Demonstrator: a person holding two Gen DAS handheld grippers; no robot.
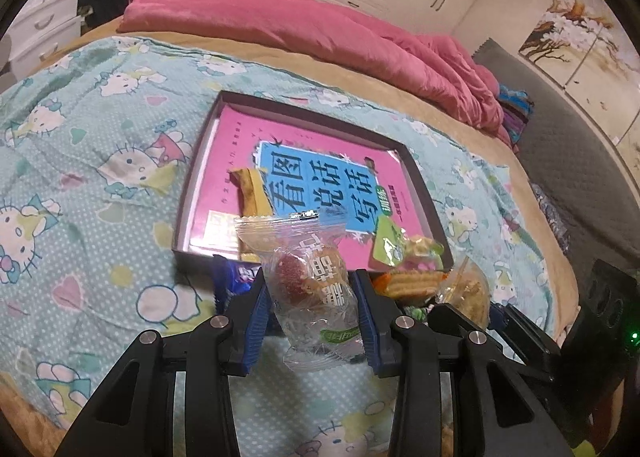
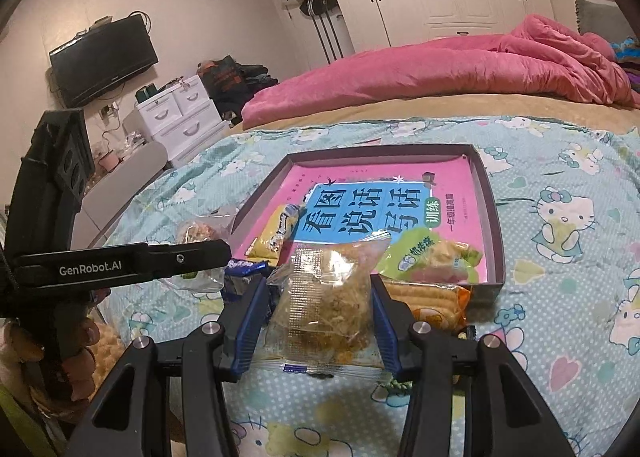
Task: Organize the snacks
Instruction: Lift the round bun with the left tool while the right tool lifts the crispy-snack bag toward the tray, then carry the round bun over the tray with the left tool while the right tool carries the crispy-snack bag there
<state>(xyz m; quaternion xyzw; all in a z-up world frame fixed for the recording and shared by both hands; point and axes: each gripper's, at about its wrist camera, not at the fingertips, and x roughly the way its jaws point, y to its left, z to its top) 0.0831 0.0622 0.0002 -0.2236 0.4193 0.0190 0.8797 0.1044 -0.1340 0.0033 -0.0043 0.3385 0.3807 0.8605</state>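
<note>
While both packets hang clamped, bedspread (image 2: 560, 297) lies bare beside tray (image 2: 498, 241).

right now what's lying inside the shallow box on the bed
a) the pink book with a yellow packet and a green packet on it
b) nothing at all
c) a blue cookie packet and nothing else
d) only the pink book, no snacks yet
a: in the right wrist view the box holds the pink book, with a yellow packet and a green packet lying on it.
</note>
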